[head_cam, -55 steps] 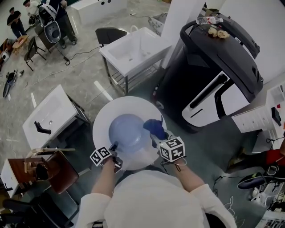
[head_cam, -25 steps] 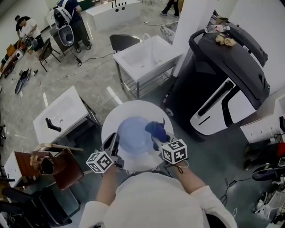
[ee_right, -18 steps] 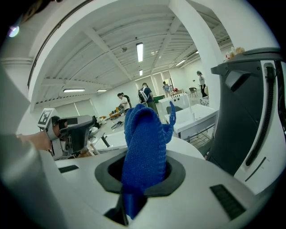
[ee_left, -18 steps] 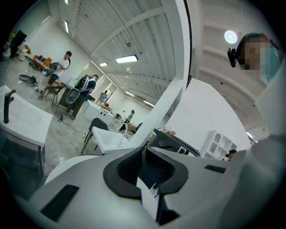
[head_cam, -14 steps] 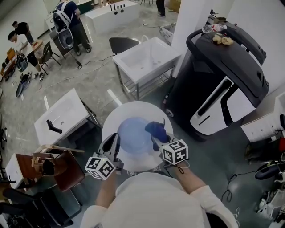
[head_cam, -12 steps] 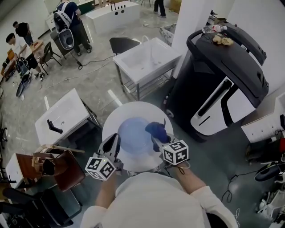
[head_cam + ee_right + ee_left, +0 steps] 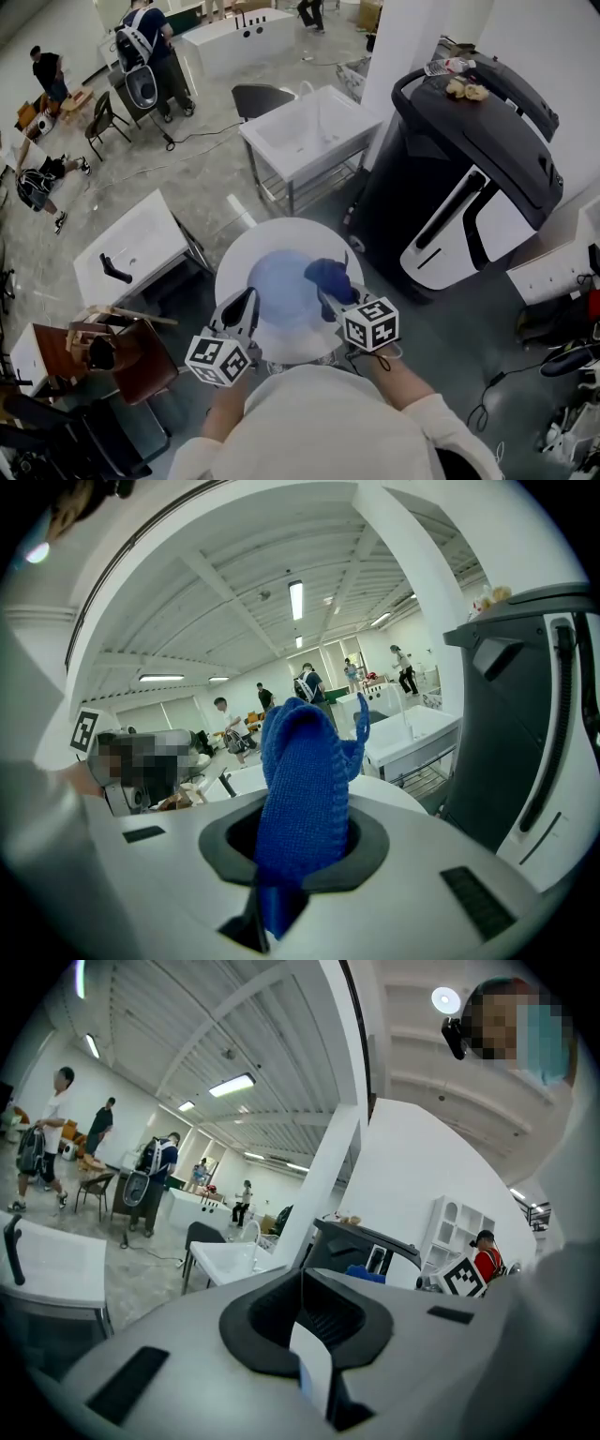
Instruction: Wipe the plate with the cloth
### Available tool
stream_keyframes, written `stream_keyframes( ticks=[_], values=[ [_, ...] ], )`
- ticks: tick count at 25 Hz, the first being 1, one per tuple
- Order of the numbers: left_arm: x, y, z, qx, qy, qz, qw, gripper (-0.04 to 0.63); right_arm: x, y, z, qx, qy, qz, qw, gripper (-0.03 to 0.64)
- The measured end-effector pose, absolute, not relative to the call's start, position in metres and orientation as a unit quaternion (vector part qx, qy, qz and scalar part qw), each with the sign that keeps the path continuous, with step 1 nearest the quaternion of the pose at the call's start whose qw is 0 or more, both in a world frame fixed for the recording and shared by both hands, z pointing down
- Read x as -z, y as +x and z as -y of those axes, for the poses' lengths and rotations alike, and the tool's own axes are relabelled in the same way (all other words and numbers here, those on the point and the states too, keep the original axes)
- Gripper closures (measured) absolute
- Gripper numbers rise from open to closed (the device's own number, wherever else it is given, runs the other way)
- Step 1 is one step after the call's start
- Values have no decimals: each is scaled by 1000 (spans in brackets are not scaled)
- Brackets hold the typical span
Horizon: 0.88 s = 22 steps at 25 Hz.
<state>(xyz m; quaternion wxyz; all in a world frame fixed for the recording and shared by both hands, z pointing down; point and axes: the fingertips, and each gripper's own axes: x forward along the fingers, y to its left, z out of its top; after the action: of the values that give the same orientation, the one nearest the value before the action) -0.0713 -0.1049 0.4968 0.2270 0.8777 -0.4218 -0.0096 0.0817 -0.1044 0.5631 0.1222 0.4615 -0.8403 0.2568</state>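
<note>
A pale blue plate (image 7: 281, 286) lies on a round white table (image 7: 234, 258) just in front of me. A dark blue knitted cloth (image 7: 330, 275) hangs over the plate's right rim, and my right gripper (image 7: 330, 294) is shut on it. In the right gripper view the cloth (image 7: 305, 780) stands up out of the closed jaws of the right gripper (image 7: 298, 855). My left gripper (image 7: 249, 302) hovers at the plate's left edge, apart from it. Its jaws are shut with nothing gripped. In the left gripper view the left gripper (image 7: 309, 1335) points nearly level across the table.
A big black and white machine (image 7: 469, 159) stands to the right of the table. A white sink on a metal stand (image 7: 309, 127) is beyond it, another white unit (image 7: 131, 248) to the left, and a wooden chair (image 7: 103, 347) near left. People stand far back left.
My left gripper has risen beside the plate's left edge, rolled a little, and its jaws have closed. The right gripper and the cloth have hardly moved.
</note>
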Motion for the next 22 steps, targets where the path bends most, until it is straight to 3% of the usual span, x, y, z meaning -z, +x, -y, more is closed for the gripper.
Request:
stream_keyframes(
  ticks=[22],
  values=[
    [-509, -75, 104, -12, 867, 439, 234, 560, -560, 78, 102, -254, 458, 843, 122, 532]
  ],
)
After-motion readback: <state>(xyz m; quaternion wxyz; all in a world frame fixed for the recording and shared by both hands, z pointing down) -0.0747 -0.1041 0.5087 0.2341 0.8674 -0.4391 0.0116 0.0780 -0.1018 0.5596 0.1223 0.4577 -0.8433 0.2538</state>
